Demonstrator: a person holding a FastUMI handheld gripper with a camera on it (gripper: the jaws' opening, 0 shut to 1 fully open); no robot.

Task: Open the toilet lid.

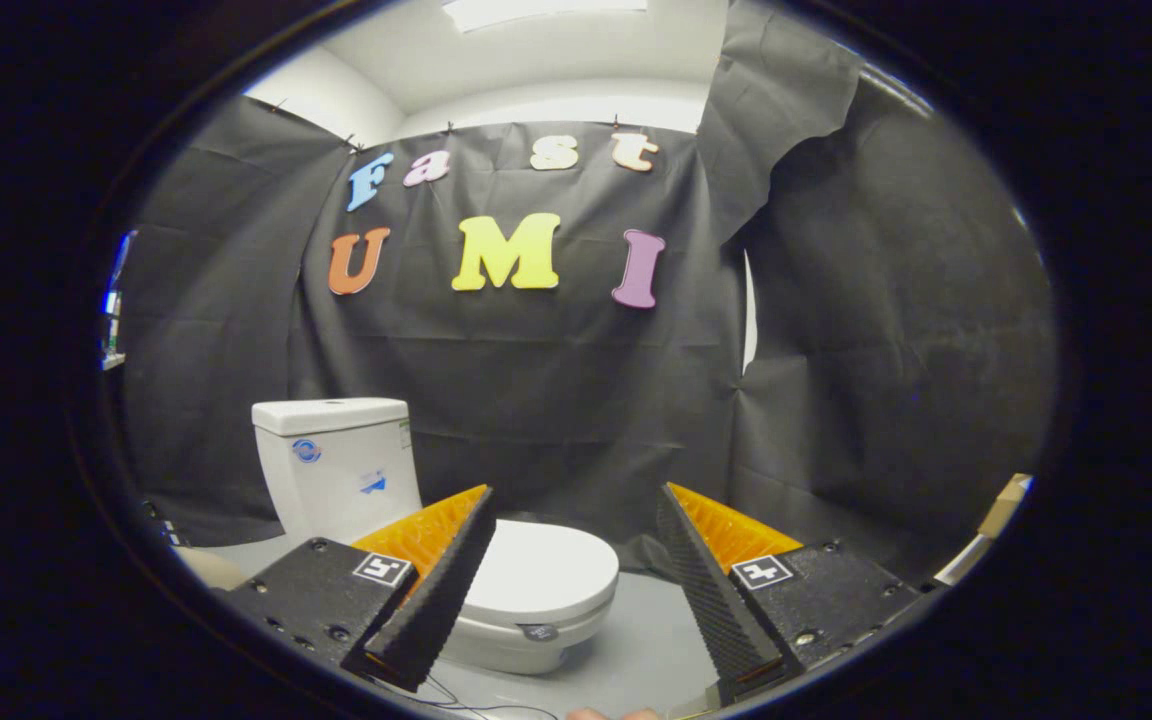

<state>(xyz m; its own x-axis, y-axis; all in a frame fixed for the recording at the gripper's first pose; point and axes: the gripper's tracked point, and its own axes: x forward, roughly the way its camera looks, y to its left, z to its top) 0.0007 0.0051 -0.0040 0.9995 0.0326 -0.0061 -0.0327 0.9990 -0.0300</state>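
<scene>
Two fingers of the gripper (576,505) stand wide apart and hold nothing; between them, a little toward 10 o'clock from their midpoint, sits the toilet (416,520). Its lid (546,570) is down, flat on the seat, so the task is, as I judge it, at the approach step and no contact is made yet.

To do this step well, I think the gripper should go forward and down toward the front edge of the lid, which faces about 5 o'clock from the tank (336,465). It seems better to bring one finger under the front lip, or to close both fingers on that lip, than to push on the flat top, because the top looks smooth and the finger may slide. After the grip, the lift should follow an arc back toward the tank, around the hinge at the rear, and not pull straight up. The left finger now covers the near left part of the lid, so the lip there is hidden and the aim should be checked when coming closer.

White and glossy, the lid is oval and slightly domed, with a thin rim. A small dark round mark (537,632) sits on the bowl front just below it. The tank behind stands upright against the black cloth wall (556,400), and the gray floor (636,640) lies around the base.
</scene>
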